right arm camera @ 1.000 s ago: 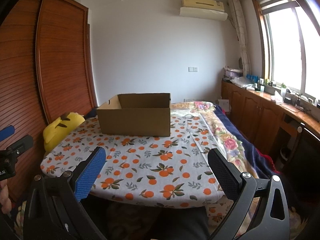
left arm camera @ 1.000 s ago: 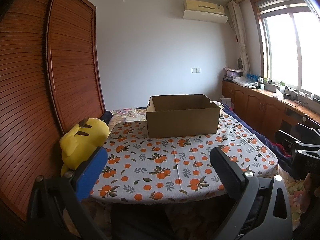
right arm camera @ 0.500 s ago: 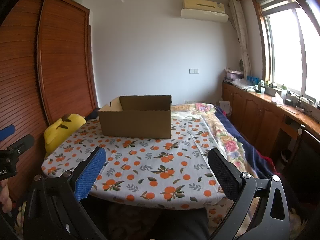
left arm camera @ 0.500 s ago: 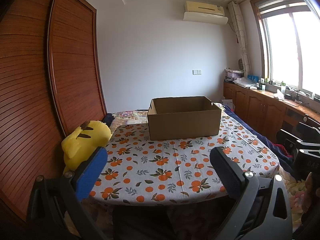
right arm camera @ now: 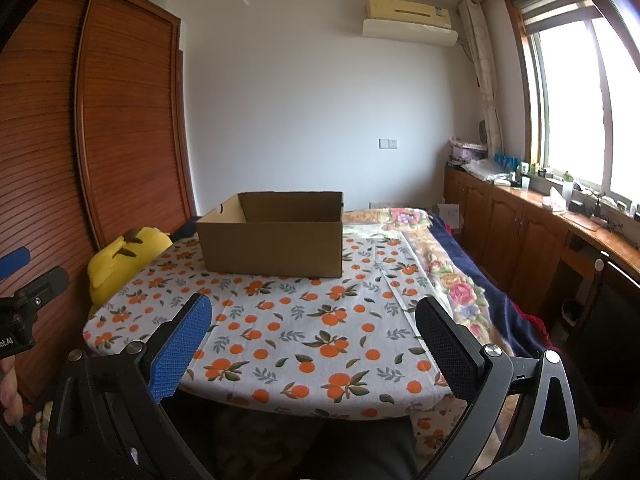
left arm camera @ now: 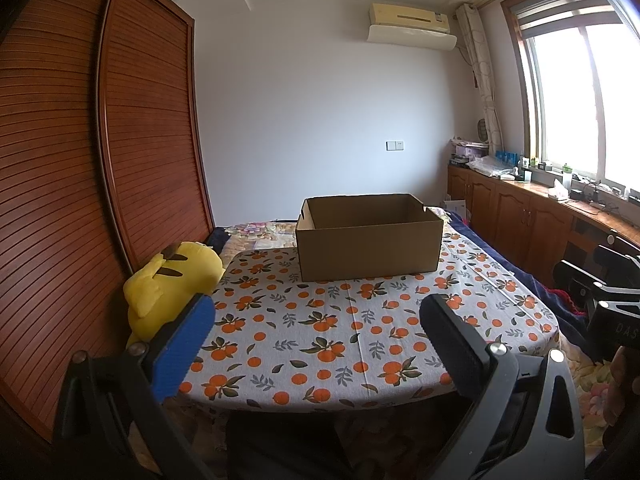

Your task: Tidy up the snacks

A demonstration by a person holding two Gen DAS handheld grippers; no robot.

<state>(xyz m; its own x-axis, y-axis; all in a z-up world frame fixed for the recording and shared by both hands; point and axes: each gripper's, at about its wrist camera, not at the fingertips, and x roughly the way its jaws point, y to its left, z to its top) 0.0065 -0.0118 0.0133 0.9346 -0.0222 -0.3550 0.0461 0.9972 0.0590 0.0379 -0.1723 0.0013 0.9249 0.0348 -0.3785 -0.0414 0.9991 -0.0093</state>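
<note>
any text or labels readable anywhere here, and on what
"DAS" on the right gripper body at the left wrist view's right edge; the rest is cut off.
"ot.AI" on the left gripper body at the right wrist view's left edge; the start is cut off.
Air conditioner badge: too small to read.
Cardboard box: no print visible.

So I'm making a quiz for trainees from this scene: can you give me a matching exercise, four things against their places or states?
Things:
1. cardboard box
2. yellow plush toy
3. left hand-held gripper
4. air conditioner

Places or states:
A. high on the wall
B. open, holding nothing
C. on the orange-print cloth
D. beside the wooden wardrobe

Pairs: 1-C, 2-D, 3-B, 4-A
</note>
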